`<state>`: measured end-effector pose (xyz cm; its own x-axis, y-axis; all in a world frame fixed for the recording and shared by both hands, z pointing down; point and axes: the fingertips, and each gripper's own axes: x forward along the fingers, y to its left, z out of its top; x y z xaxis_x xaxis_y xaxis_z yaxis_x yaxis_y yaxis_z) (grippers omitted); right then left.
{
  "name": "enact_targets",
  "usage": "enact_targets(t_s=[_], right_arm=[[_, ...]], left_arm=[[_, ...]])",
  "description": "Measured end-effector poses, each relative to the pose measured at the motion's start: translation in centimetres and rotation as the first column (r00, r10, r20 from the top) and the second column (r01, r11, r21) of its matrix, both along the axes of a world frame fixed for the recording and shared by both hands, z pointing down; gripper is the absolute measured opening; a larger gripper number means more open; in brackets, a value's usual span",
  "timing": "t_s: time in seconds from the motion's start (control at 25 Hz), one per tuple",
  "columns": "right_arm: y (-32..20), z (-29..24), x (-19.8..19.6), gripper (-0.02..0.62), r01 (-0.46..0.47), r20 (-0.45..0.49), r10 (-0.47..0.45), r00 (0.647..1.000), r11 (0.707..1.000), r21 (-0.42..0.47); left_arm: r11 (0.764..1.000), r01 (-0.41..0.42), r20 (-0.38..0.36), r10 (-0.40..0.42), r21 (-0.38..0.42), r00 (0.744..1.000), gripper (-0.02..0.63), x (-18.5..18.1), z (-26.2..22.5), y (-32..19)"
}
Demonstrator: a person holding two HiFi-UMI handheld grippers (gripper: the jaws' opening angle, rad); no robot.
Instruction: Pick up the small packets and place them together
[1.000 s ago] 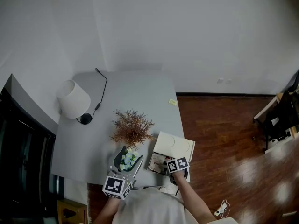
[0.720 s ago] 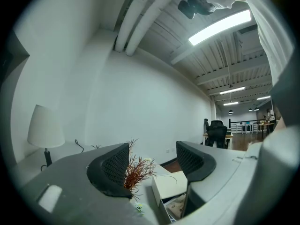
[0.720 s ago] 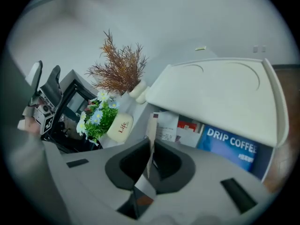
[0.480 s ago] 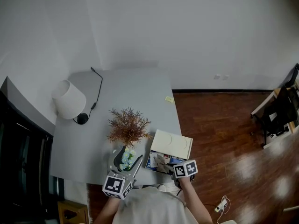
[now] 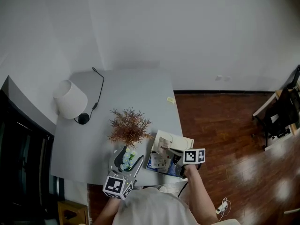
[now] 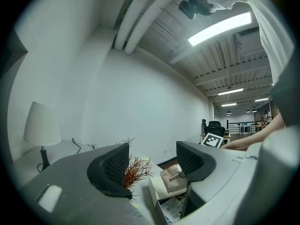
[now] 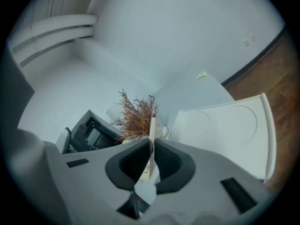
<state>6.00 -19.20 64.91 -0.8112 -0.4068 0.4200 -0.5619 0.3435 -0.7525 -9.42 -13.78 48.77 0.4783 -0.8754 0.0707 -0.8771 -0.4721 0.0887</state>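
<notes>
My right gripper (image 5: 173,153) hangs over the open box (image 5: 153,167) at the table's front right edge, shut on a small pale packet (image 5: 164,146). In the right gripper view the packet (image 7: 151,139) stands edge-on, pinched between the two pads of the gripper (image 7: 151,154). More printed packets (image 5: 157,161) lie in the box. In the left gripper view the held packet (image 6: 171,179) hangs above the box (image 6: 158,193). My left gripper (image 5: 136,166) sits at the front edge by the flowers; its jaws (image 6: 152,161) stand open with nothing between them.
The box's white lid (image 5: 182,140) leans behind the packets. A dried brown plant (image 5: 129,127) stands mid-table, pale blue flowers (image 5: 126,161) in front of it. A white lamp (image 5: 70,99) with a black cord is at the left. A small yellowish slip (image 5: 170,100) lies at the right edge. Wooden floor (image 5: 225,135) is beyond.
My right gripper has shut on a packet, lifted it out of the box and drawn back to the right. The left gripper has stayed where it was.
</notes>
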Motion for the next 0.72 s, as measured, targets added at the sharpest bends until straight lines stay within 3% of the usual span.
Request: enact_targets(t_s=[0.16, 0.36, 0.6, 0.72], right_arm=[[-3.0, 3.1, -0.9, 0.028, 0.003, -0.058, -0.007, 0.998, 0.998, -0.071], [-5.5, 7.0, 0.7, 0.028, -0.111, -0.197, 0.083, 0.977, 0.985, -0.136], [-5.4, 9.8, 2.5, 0.029, -0.169, -0.395, 0.097, 0.913, 0.974, -0.152], [-5.0, 10.0, 3.5, 0.068, -0.235, -0.503, 0.15, 0.851, 0.966, -0.109]], left_arm=[[1.0, 0.024, 0.002, -0.024, 0.001, 1.0, 0.304, -0.7, 0.0, 0.3], [0.999, 0.051, -0.004, -0.051, -0.001, 0.999, 0.302, -1.3, -0.1, 0.4], [0.998, 0.069, 0.002, -0.069, -0.005, 0.998, 0.304, -1.7, 0.1, 0.5], [0.997, 0.076, 0.005, -0.076, -0.006, 0.997, 0.302, -2.1, 0.2, 0.5]])
